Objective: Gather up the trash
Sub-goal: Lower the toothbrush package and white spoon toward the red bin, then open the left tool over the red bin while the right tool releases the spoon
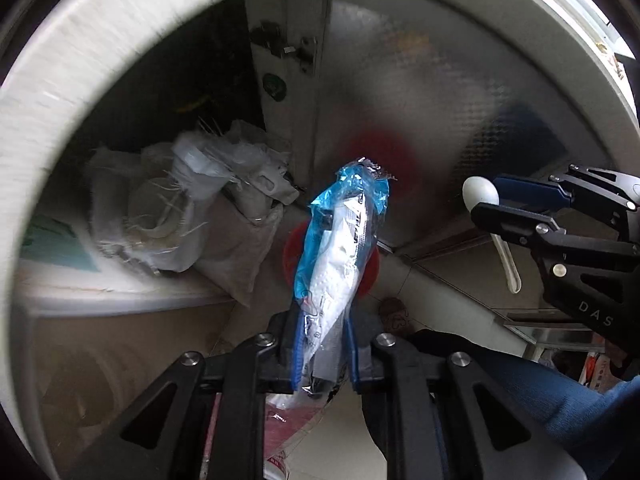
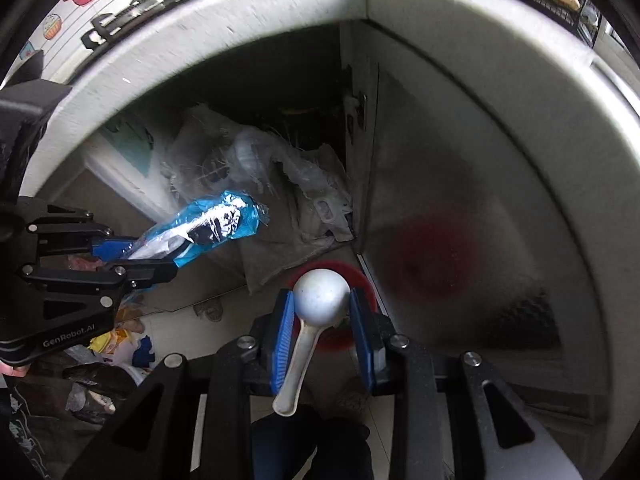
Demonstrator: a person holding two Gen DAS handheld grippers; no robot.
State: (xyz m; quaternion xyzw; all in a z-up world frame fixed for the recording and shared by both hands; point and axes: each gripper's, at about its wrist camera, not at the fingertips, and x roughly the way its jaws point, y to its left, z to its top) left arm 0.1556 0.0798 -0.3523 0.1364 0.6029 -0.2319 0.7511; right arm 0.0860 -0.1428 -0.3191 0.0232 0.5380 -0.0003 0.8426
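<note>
With our left gripper (image 1: 322,344) we hold a blue and clear plastic wrapper (image 1: 340,248); its fingers are nearly closed and press on the lower end of the wrapper, which stands out in front of them. Our right gripper (image 2: 323,332) holds a white plastic spoon (image 2: 316,312): the fingers are a little apart and close on the round bowl, while the handle hangs down between them. Both grippers point down under the white worktop (image 2: 248,12), near each other. Below them, on the floor, we see a red bin (image 2: 362,276), partly hidden. Beside it lie grey woven sacks (image 1: 224,224).
</note>
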